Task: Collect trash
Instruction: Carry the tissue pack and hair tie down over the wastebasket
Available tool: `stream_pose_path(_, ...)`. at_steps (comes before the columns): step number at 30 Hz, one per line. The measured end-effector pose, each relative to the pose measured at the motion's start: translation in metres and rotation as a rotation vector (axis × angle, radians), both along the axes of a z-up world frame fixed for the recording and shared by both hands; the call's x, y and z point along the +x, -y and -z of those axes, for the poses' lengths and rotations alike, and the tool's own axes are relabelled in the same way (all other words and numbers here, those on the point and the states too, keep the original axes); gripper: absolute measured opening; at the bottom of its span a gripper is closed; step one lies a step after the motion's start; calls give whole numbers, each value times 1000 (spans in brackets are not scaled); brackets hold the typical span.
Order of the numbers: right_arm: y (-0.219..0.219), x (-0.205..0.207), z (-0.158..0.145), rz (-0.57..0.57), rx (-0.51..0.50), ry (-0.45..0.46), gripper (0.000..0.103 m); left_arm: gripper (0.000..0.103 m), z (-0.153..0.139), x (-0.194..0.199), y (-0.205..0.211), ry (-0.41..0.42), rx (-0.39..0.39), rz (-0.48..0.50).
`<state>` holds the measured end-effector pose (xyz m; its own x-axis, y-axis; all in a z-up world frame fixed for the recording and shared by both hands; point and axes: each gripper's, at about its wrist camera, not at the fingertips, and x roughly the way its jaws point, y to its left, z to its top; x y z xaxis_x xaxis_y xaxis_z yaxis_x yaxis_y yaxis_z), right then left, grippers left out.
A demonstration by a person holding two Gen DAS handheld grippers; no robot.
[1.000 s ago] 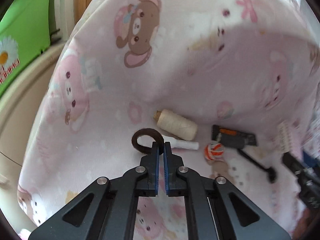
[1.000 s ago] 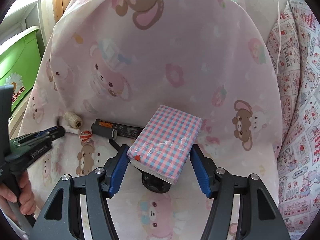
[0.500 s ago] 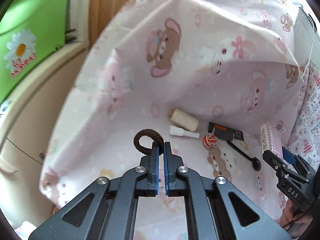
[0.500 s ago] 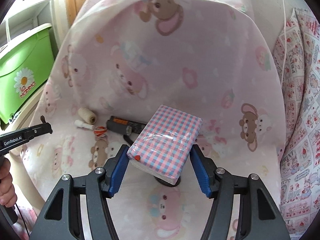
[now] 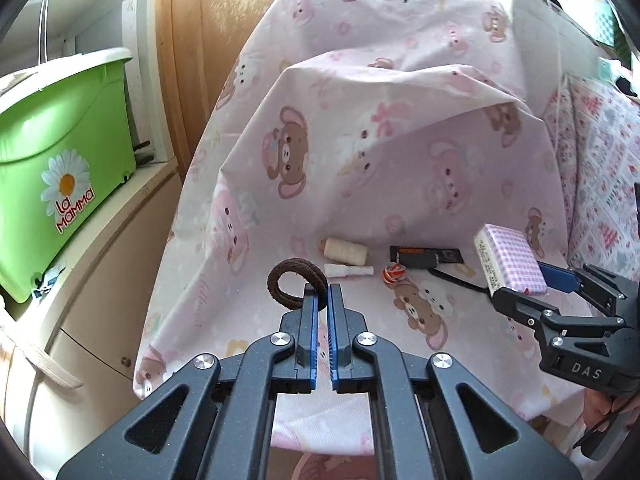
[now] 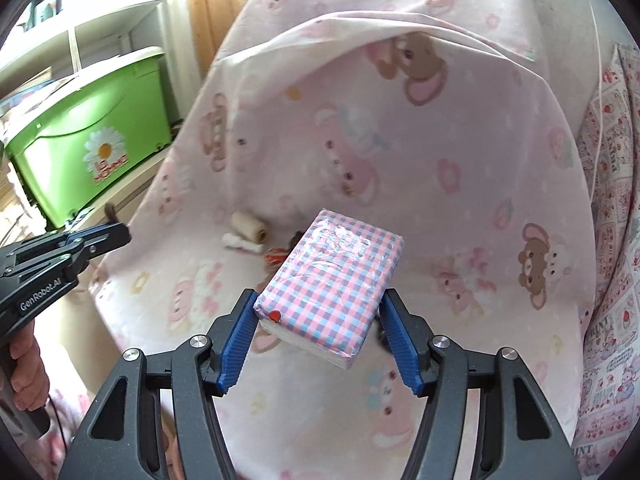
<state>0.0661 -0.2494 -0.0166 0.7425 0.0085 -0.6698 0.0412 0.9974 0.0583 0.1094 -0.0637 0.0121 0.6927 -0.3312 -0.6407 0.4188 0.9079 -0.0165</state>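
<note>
left gripper [image 5: 323, 294]: fingers clenched on brown ring [image 5: 296, 285] | right gripper [image 6: 318, 322]: grasping checked tissue pack [image 6: 330, 286] | left on bed sheet [image 5: 460, 168]: thread spool [image 5: 345, 249], candy [image 5: 394, 273], black wrapper [image 5: 426, 257] (bin unseen)

A brown hair tie [image 5: 296, 285], a fuzzy loop, is pinched at its right side and held upright above the sheet. A tissue pack [image 6: 330, 292] in pink-and-blue check is clamped at its sides, tilted, clear of the sheet. Left on the sheet are seen a cream thread spool [image 5: 344, 251], a small white tube [image 5: 348, 270], an orange-and-white ball [image 5: 394, 273] and a black wrapper [image 5: 426, 257], all close together in a row.
</note>
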Motion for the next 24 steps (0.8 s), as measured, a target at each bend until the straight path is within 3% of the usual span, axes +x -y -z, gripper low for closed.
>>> stream_pose_path(7, -29, -29, -32, -59, -83, 15, 64, 4, -6, -24, -3, -40, 64, 23)
stream_pose_path(11, -45, -46, -38, -110, -12, -26, 64, 4, -11, -37, -8, -82, 54, 37)
stream_pose_path(15, -69, -60, -28, -173, 11, -59, 64, 4, 5, -49, -11, -112, 72, 34)
stream_pose_path(19, -87, -74, -6, -228, -2, -103, 64, 4, 30, -59, -8, -61, 180, 12)
stream_pose_path(24, -99, -82, 15, -279, -24, -162, 64, 4, 35, -59, -16, -113, 138, 27)
